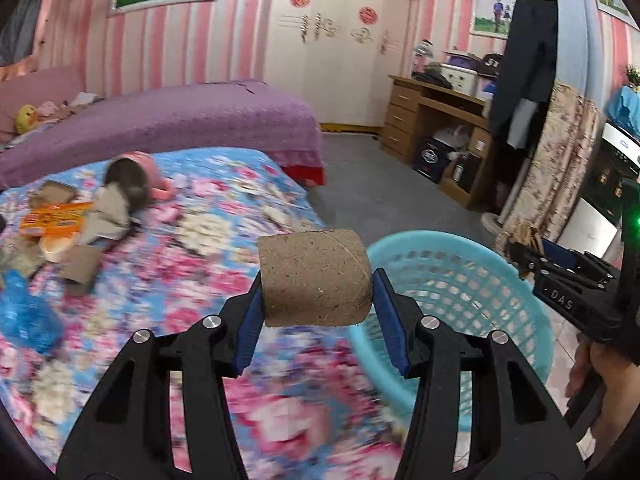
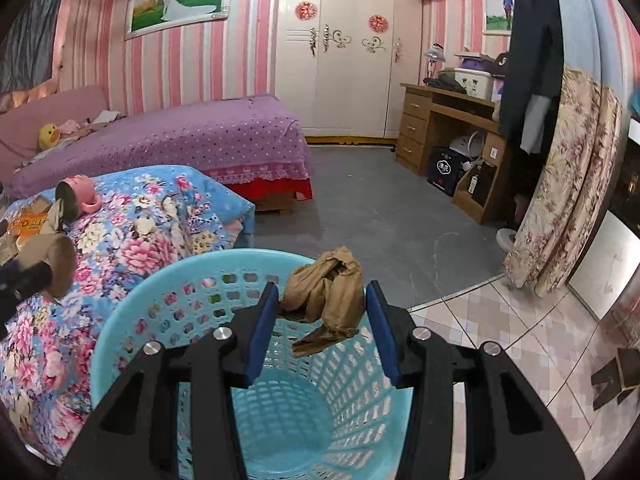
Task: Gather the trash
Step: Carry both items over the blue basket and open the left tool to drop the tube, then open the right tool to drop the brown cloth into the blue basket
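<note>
My left gripper point(image 1: 318, 284) is shut on a brown cardboard roll point(image 1: 314, 276) and holds it above the floral bedspread, just left of the light blue plastic basket point(image 1: 472, 264). My right gripper point(image 2: 322, 308) is shut on a crumpled brown paper wad point(image 2: 326, 290) above the basket point(image 2: 132, 320). The basket's inside looks bare. More trash lies on the bed at the left: an orange wrapper point(image 1: 52, 220), cardboard scraps point(image 1: 80, 266) and a blue plastic bag point(image 1: 24, 312). The right gripper also shows in the left wrist view point(image 1: 520, 258).
A pink cup point(image 2: 76, 196) lies on its side on the floral bedspread point(image 2: 132, 240). A purple bed point(image 2: 180, 140) stands behind, a white wardrobe point(image 2: 344, 60) at the back, a wooden desk point(image 2: 444, 128) at the right. The floor is grey point(image 2: 380, 216), with tiles point(image 2: 500, 320) near the basket.
</note>
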`<action>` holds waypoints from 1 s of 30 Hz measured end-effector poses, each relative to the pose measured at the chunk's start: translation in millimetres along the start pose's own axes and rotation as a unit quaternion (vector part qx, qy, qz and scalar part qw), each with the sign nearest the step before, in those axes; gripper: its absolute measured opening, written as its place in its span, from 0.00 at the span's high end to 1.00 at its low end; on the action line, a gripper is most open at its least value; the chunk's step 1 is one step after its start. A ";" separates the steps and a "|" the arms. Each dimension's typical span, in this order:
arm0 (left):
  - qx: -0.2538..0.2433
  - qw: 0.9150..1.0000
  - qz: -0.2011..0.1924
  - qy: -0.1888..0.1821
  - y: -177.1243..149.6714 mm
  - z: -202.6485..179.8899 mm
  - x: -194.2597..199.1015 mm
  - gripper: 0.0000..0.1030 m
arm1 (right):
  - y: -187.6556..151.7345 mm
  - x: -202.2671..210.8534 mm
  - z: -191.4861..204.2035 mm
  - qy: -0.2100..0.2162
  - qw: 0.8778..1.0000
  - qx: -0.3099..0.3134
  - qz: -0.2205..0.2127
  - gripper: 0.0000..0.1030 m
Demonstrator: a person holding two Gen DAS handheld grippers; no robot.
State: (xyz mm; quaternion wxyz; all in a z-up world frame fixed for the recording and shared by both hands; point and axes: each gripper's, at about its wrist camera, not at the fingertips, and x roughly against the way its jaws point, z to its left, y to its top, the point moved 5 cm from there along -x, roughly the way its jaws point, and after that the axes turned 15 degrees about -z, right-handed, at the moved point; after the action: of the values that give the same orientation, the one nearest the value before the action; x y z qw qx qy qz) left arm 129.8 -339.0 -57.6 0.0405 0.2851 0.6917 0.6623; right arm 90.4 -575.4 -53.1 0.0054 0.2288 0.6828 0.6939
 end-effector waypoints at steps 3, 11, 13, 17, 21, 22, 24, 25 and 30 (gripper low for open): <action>-0.011 1.000 0.000 -0.012 -5.3 -18.3 -7.8 0.51 | -3.2 -0.9 -8.5 -0.001 1.000 -0.010 -0.005 0.56; -0.012 1.000 0.011 -0.022 -12.8 -36.9 -28.0 0.51 | -12.9 -4.2 -18.0 -0.004 1.000 -0.017 -0.011 0.56; -0.020 0.999 0.022 -0.031 -15.8 -42.2 -35.2 0.51 | -13.4 -5.3 -18.6 -0.006 1.000 -0.017 -0.013 0.56; -0.033 0.999 0.030 -0.029 -21.3 -47.7 -42.0 0.51 | -13.4 -5.0 -21.5 -0.010 1.000 -0.021 -0.016 0.56; -0.037 0.998 0.038 -0.028 -25.5 -49.4 -49.1 0.51 | -13.0 -4.1 -23.9 -0.011 1.000 -0.023 -0.018 0.56; -0.037 0.998 0.040 -0.029 -25.5 -49.2 -50.4 0.51 | -12.8 -4.0 -24.6 -0.012 0.999 -0.024 -0.019 0.56; -0.032 0.998 0.046 -0.039 -24.1 -49.5 -54.0 0.47 | -12.6 -3.4 -26.2 -0.014 0.999 -0.026 -0.021 0.56; -0.031 0.998 0.049 -0.040 -23.7 -50.2 -54.5 0.36 | -12.4 -3.2 -27.0 -0.014 0.999 -0.029 -0.021 0.56; -0.035 0.998 0.034 -0.026 -15.2 -42.3 -50.1 0.21 | -15.7 -4.6 -29.3 -0.016 0.999 -0.031 -0.015 0.56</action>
State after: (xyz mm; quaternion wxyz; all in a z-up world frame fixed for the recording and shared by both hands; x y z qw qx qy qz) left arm 148.0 -398.7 -82.9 0.0457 0.3242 0.6568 0.6792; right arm 80.2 -603.5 -68.4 0.0342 0.2291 0.6641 0.7109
